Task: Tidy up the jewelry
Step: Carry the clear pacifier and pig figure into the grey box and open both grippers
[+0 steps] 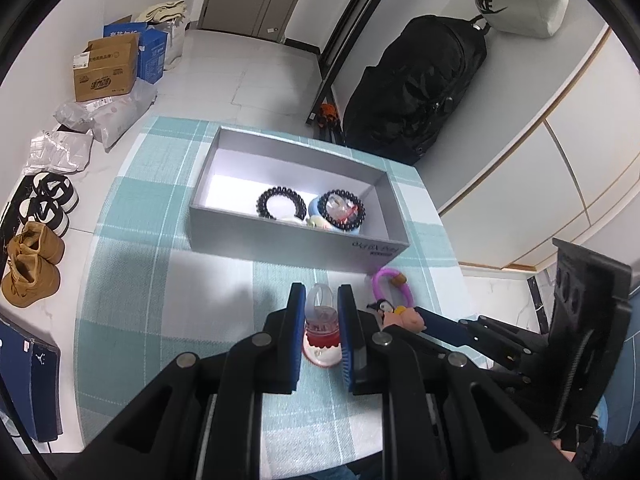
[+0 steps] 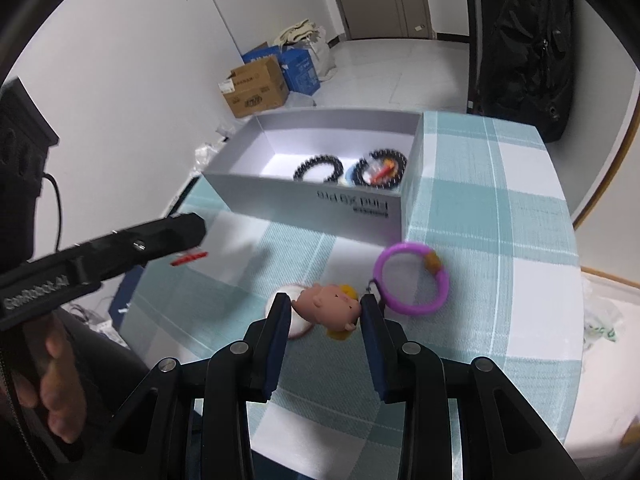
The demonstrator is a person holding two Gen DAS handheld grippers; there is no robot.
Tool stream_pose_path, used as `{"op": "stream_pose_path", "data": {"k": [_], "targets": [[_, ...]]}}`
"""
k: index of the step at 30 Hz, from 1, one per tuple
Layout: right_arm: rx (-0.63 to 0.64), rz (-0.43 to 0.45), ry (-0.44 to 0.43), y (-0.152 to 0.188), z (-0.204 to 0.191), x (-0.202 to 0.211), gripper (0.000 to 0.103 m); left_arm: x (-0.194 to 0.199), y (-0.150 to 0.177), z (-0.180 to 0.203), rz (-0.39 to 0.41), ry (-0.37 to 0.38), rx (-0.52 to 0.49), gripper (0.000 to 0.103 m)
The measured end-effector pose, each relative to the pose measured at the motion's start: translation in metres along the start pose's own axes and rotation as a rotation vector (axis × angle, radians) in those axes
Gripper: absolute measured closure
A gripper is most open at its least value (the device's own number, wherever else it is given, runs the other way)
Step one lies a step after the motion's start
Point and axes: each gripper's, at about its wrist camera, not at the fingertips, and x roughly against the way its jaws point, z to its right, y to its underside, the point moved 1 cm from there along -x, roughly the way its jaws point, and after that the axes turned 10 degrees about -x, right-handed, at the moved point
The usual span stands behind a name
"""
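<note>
both grippers are loaded, box drop is the step in hand as i read it. left gripper [image 1: 322, 312] is pinched tight on a small clear charm with red trim [image 1: 321, 326], its pads pressing both sides, held over the checked tablecloth [image 1: 160, 280] just short of the grey box [image 1: 288, 232]. right gripper [image 2: 326, 312] is clamped on a pink doll-head charm [image 2: 332, 304] with a bit of yellow on it, jaws moderately apart because the charm is wide; a purple ring [image 2: 412, 278] hangs off it by a short dark link and trails to the right, near the box's front wall. to do it well: lift each piece high enough that the box's near wall is cleared, mind the dangling ring so it does not snag on the rim, carry over the free floor at the left half of the box, lower before letting go so nothing bounces out, and move one hand at a time so the two tools do not knock. counts: one box; two black bead bracelets [image 1: 280, 204] inside it, the right one lying on a blue item with something clear and red in it, details too small to tell; two charms held; one purple ring; two grippers.
</note>
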Motion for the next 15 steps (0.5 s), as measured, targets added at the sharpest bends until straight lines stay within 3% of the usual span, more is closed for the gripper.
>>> {"op": "stream_pose_path", "data": {"k": [10, 15], "targets": [[-0.104, -0.018, -0.096, -0.036, 0.011, 0.005, 0.069, -0.006, -0.023, 0.004, 0.027, -0.011, -0.006, 0.092], [-0.084, -0.003, -0.119, -0.057, 0.007, 0.007, 0.069, -0.015, -0.037, 0.000, 0.026, 0.034, 0.027, 0.092]]}}
